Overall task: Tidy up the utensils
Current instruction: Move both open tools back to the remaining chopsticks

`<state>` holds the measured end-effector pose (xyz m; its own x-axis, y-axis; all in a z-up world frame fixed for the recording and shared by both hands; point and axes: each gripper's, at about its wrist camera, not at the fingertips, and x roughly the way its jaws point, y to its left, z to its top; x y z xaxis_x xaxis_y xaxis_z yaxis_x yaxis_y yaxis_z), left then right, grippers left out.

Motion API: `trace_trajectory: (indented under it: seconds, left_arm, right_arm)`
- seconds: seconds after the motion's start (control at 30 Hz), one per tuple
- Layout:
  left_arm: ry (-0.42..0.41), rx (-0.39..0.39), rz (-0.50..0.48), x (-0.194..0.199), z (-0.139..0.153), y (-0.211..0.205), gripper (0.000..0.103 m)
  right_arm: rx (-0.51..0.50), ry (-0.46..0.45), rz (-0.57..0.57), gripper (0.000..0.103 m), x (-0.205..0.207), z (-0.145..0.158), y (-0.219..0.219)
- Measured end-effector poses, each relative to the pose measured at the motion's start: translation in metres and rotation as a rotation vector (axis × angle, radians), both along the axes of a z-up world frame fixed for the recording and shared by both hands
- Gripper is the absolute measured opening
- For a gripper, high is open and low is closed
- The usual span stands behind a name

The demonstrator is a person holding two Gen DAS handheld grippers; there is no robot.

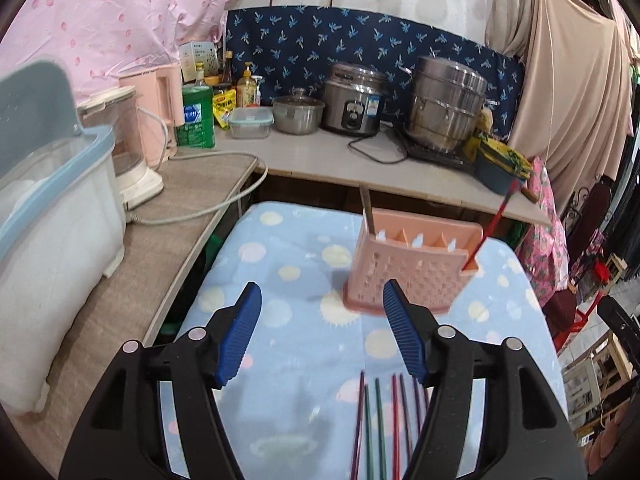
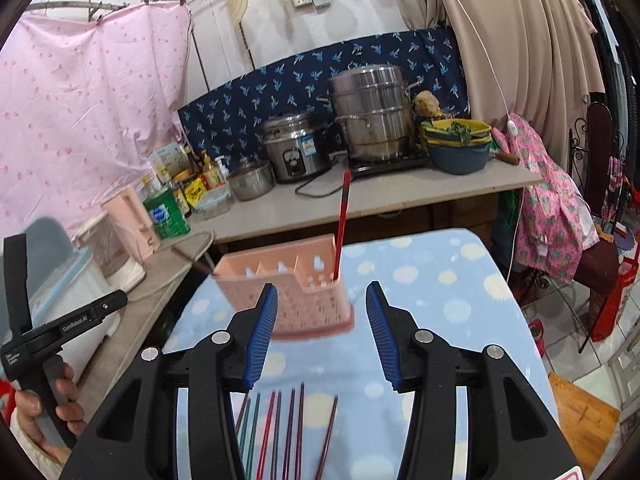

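Observation:
A pink perforated utensil holder (image 1: 412,264) (image 2: 292,292) with several compartments stands on the blue dotted table cloth (image 1: 288,264). A red chopstick (image 1: 494,228) (image 2: 342,224) leans in its right end compartment and a dark utensil handle (image 1: 368,212) sticks out of its left end. Several coloured chopsticks (image 1: 384,424) (image 2: 280,432) lie on the cloth near me. My left gripper (image 1: 322,300) is open and empty above them. My right gripper (image 2: 322,304) is open and empty just short of the holder. The left gripper's body shows at the right wrist view's left edge (image 2: 48,336).
A counter (image 1: 320,152) behind holds a rice cooker (image 1: 354,100), a steel steamer pot (image 1: 448,104), bowls, bottles and a green detergent jug (image 1: 198,116). A white tub (image 1: 52,208) and a kettle stand on the left ledge. A cable (image 1: 224,196) hangs off it.

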<state>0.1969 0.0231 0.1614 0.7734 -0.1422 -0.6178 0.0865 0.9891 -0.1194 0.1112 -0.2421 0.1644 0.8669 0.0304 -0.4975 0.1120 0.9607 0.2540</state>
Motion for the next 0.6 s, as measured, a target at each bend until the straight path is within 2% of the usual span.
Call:
trace_trajectory:
  seconds: [0.3,0.6]
  left_arm:
    - [0.083,0.035,-0.007,-0.056,-0.048,0.002,0.060]
    - [0.159,0.086,-0.020,-0.099,-0.097,-0.003,0.060]
  right_arm:
    - [-0.020,0.092,0.024,0.045,-0.054,-0.047,0.024]
    - [-0.038,0.201,0.049,0.045,-0.091,-0.101,0.041]
